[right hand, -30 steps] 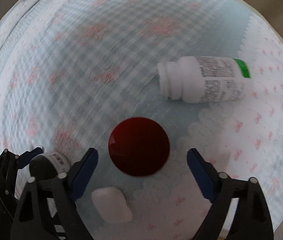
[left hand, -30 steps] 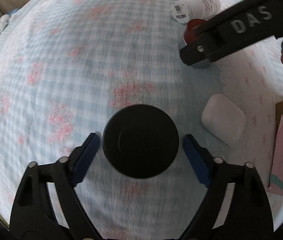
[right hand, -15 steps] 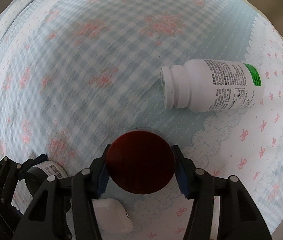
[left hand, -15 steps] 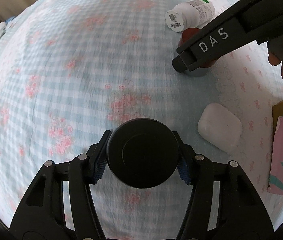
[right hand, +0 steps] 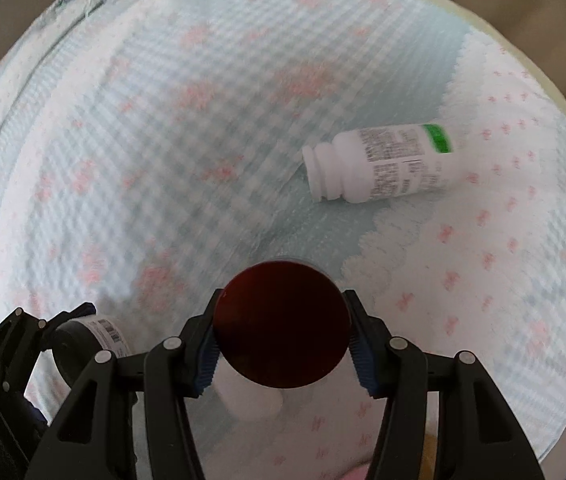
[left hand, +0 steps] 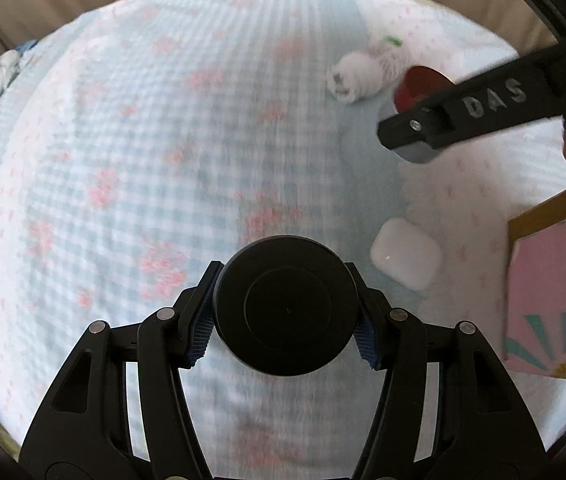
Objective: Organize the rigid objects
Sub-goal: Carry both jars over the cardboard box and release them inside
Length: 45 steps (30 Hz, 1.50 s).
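Though round, ribbed-pad-clamped: black jar [left hand: 287, 306].

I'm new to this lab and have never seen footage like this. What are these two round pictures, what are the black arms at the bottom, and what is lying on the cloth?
There is no robot: a person holds a two-finger tool in each hand, and a fisheye camera on each looks along its fingers, hence the round pictures. One view is from the left tool, shut on a black-lidded jar. The other is from the right tool, shut on a red-lidded jar. On the blue checked cloth lie a white pill bottle on its side and a small white case. A pink box sits at the left view's right edge.
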Available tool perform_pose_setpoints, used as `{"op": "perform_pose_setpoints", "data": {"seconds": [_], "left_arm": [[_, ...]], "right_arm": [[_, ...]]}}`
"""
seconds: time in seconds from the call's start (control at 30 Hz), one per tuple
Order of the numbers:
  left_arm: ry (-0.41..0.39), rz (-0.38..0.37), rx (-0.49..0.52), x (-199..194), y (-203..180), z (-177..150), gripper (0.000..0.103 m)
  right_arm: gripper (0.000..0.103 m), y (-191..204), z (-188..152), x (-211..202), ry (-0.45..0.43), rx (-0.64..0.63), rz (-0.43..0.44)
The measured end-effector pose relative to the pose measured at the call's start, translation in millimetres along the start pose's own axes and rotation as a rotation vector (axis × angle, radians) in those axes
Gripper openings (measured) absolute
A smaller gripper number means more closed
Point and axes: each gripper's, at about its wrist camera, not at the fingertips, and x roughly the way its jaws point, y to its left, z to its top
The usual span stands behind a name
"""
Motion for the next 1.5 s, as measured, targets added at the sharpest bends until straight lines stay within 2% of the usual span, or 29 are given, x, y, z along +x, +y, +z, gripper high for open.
{"op": "perform_pose_setpoints", "data": {"seconds": [0.1,0.3,0.43,0.57,0.77,0.93,1.2,1.5], "left_arm": [[-0.013,-0.028,-0.008,-28,1,8,0.055],[-0.072,-0.042,0.058,-100,-15,19,0.055],[-0.114,-0.059,0.108,-150,-44,25,0.055],[-0.14,-0.088,0.151,-182,-78,22,0.055],[-0.168,-0.145,0.208,-208,-145,19,0.055],[-0.188,-0.179,0.262,-214,-202,19,0.055],[-0.158,-0.235,0.316,-197,-273,20,0.055],[-0.072,-0.247,0.36,-147,-320,27,0.055]], "right_arm": [[0.051,-3,-11,-33,-0.029,0.039,0.003],[0.051,-15,-43,-115,-0.095,0.118,0.007],[0.051,-23,-69,-154,-0.128,0.157,0.004],[0.051,-42,-105,-198,-0.167,0.209,-0.009],[0.051,-74,-153,-238,-0.197,0.268,-0.037],[0.051,-108,-196,-255,-0.203,0.305,-0.072],[0.051,-183,-263,-265,-0.19,0.438,-0.122],[0.051,-245,-303,-235,-0.134,0.561,-0.116]]}}
